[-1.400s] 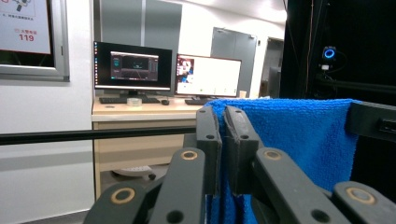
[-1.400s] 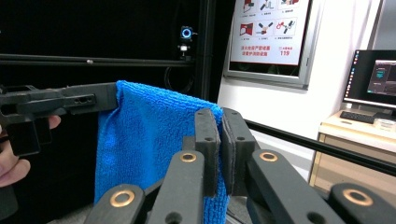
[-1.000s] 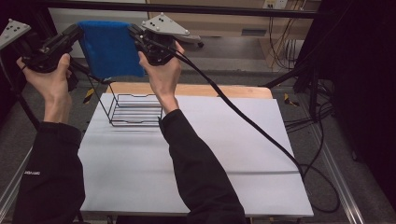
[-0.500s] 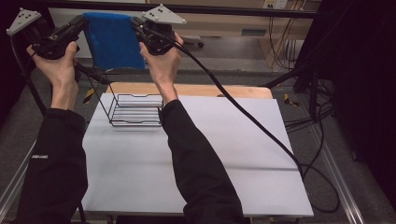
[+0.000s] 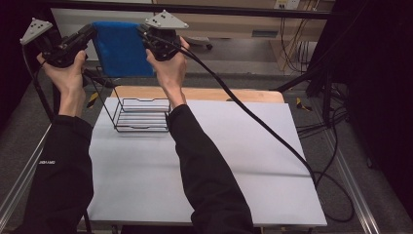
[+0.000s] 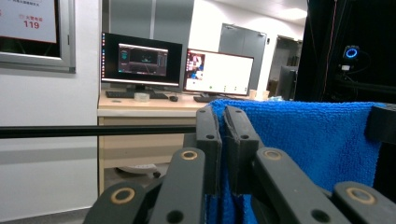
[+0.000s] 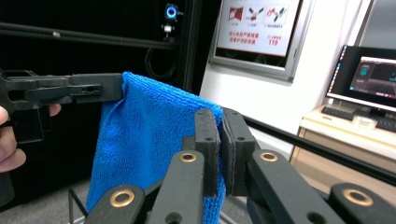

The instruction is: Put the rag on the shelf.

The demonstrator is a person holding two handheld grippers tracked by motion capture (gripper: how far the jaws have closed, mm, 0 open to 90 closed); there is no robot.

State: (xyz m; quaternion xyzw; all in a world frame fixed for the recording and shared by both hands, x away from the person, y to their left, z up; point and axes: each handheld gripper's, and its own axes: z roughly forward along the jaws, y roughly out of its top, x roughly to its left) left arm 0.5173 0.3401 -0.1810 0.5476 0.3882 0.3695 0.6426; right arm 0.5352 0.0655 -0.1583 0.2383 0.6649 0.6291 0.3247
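Both grippers hold one blue towel stretched between them, raised above the far edge of the table. Left gripper has its jaws closed on the towel's upper corner at the 10 o'clock end of the high view; right gripper is clamped on the opposite corner, near 12 o'clock. The towel hangs flat as a sheet, above and behind the wire basket (clear of it, no contact). The high view gives what the gripper views lack: both forearms in black sleeves, the white table top, the basket at about 10 o'clock from table centre, and the cable trailing off the right gripper toward 4 o'clock. The left gripper view gives the pinch up close: jaws nearly together, blue cloth between them and spreading out to 3 o'clock, with two lit monitors on a desk behind. The right gripper view shows the same narrow pinch on the towel, plus the other gripper at 9 o'clock gripping the far corner. Count: two grippers, one towel, one basket, two monitors.
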